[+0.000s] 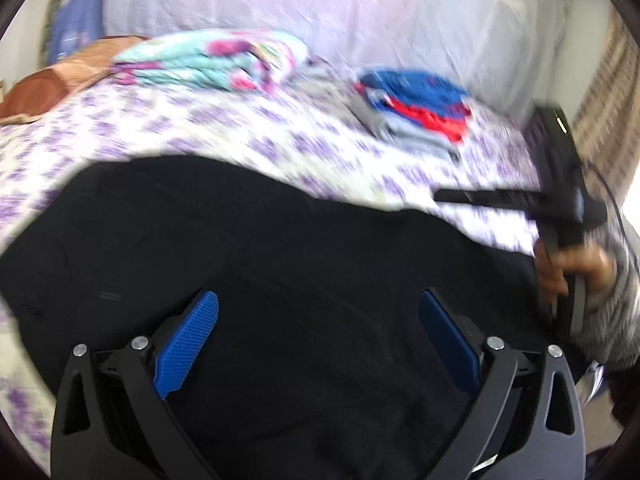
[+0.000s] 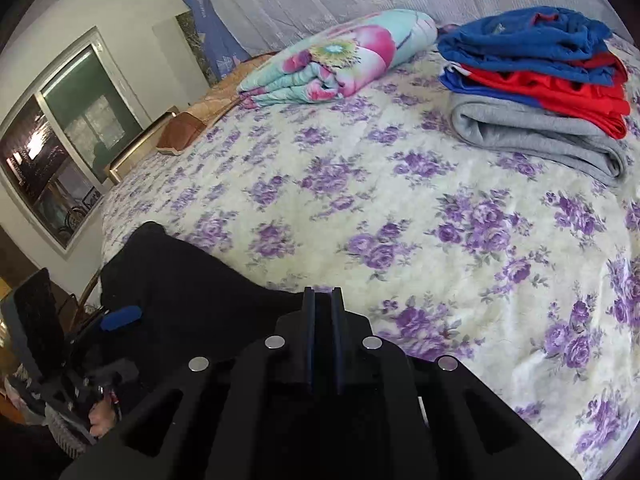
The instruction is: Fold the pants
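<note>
**Right fingers pinched at the pants' edge, left spread above the cloth**

On the floral bedspread [image 2: 400,184], black pants [image 1: 260,260] spread low and near, long axis running roughly side to side across the left wrist view. Left gripper [image 1: 318,336] hovering over the dark fabric, blue pads wide apart, nothing between them. Right gripper [image 2: 322,292] brought nearly together, a thin slit left between the fingers; tips sitting right at the pants' [image 2: 192,280] near-right border, where black cloth meets purple flowers. Whether a fold of fabric is actually pinched there: cannot tell, black on black. Seen from the left wrist, that right gripper [image 1: 452,197] and the hand [image 1: 572,272] carrying it at the cloth's right end.

Judged next: lifting that right edge and carrying it leftward along the long axis, left fingers closer to the middle and better placed to pin or catch.

Well apart at the far side: rolled floral quilt [image 2: 340,64] and a stack of folded clothes [image 2: 536,92], clear of the fold path.
</note>
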`<state>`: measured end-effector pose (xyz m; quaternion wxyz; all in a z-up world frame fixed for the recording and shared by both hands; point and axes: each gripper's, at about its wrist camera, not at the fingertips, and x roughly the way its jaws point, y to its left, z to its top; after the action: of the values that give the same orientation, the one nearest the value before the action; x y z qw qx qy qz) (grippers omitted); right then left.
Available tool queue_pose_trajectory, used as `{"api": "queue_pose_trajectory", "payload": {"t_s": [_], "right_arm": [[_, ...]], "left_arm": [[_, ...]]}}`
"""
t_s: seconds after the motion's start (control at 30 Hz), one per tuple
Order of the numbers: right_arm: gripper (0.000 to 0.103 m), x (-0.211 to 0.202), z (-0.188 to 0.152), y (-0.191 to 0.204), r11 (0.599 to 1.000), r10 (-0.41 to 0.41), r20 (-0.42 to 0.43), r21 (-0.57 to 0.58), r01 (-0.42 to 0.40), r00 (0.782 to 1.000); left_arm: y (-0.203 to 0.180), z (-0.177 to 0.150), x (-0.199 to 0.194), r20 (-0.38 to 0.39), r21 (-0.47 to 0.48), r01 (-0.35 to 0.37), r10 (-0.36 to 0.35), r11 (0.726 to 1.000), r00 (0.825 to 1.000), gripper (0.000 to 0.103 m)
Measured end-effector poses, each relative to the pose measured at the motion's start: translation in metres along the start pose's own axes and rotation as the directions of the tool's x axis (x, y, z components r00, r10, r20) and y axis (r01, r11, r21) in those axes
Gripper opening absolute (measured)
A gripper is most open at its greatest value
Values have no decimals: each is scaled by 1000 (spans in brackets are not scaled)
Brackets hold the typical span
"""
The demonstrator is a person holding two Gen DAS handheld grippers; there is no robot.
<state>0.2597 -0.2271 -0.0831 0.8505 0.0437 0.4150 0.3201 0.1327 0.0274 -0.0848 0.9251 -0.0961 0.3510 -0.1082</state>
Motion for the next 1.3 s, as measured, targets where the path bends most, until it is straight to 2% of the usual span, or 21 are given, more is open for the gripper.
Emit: {"api": "queue_pose_trajectory", "payload": {"t_s": [0.07, 0.17, 0.2, 0.23, 0.27, 0.3, 0.33, 0.4, 0.47, 0.53, 0.6, 0.63, 0.67, 0.73, 0.77, 0.87, 0.97, 1.07, 1.3], "right_arm": [[9, -1, 0, 14, 999, 41, 6, -21, -41, 999], [10, 8, -1, 31, 995, 89, -6, -42, -89, 996], [13, 14, -2, 34, 994, 95, -16, -44, -95, 995], [25, 20, -4, 35, 994, 96, -28, -40, -97, 995], [31, 30, -6, 33, 996, 84, -50, -32, -86, 995], [36, 41, -10, 29, 998, 61, -86, -23, -64, 994], [32, 52, -15, 23, 998, 60, -120, -5, -61, 991], [27, 54, -17, 14, 996, 84, -111, 40, -80, 990], [31, 40, -13, 17, 996, 80, -75, 47, -76, 994], [36, 20, -10, 26, 997, 78, 0, 17, -78, 997], [45, 13, -8, 34, 996, 87, 10, -17, -87, 996], [53, 16, -10, 36, 997, 76, 0, -28, -76, 997], [55, 23, -11, 36, 998, 59, -21, -34, -60, 998], [56, 49, -21, 28, 999, 30, -102, -15, -31, 994], [56, 52, -23, 25, 999, 47, -92, -10, -48, 995], [55, 39, -19, 27, 999, 52, -68, 11, -51, 996], [56, 15, -19, 30, 997, 71, -15, 14, -71, 997], [63, -9, -24, 29, 996, 81, 33, 27, -82, 996], [70, -54, -50, 13, 990, 77, 105, 109, -88, 992]], "left_arm": [[15, 7, -12, 32, -31, -66, 67, 997, 997, 98], [47, 14, -20, 29, -131, -136, 141, 982, 990, 98], [59, 14, -18, 10, -169, -122, 125, 978, 992, 98], [66, 14, -14, -6, -189, -93, 93, 978, 996, 98], [70, 14, -11, -12, -199, -84, 83, 976, 996, 98], [70, 13, -7, -13, -186, -97, 96, 978, 995, 98], [64, 13, -5, -13, -150, -128, 127, 980, 992, 98], [48, 10, 4, -13, -60, -224, 224, 973, 975, 98], [40, 7, 4, -5, -21, -284, 284, 959, 959, 98], [39, 11, -7, 27, -55, -253, 255, 966, 967, 98], [43, 16, -22, 73, -91, -203, 209, 975, 975, 98], [45, 20, -23, 74, -94, -217, 224, 972, 972, 98], [51, 22, -20, 55, -98, -244, 250, 965, 967, 98], [71, 20, -3, -8, -139, -265, 266, 954, 964, 98], [79, 16, 5, -30, -155, -265, 264, 952, 964, 98], [71, 14, 1, 3, -113, -311, 313, 944, 950, 98], [71, 20, -19, 50, -158, -244, 255, 957, 966, 98], [72, 23, -36, 77, -186, -219, 237, 958, 969, 98], [71, 22, -55, 72, -218, -147, 166, 965, 983, 98]]}}
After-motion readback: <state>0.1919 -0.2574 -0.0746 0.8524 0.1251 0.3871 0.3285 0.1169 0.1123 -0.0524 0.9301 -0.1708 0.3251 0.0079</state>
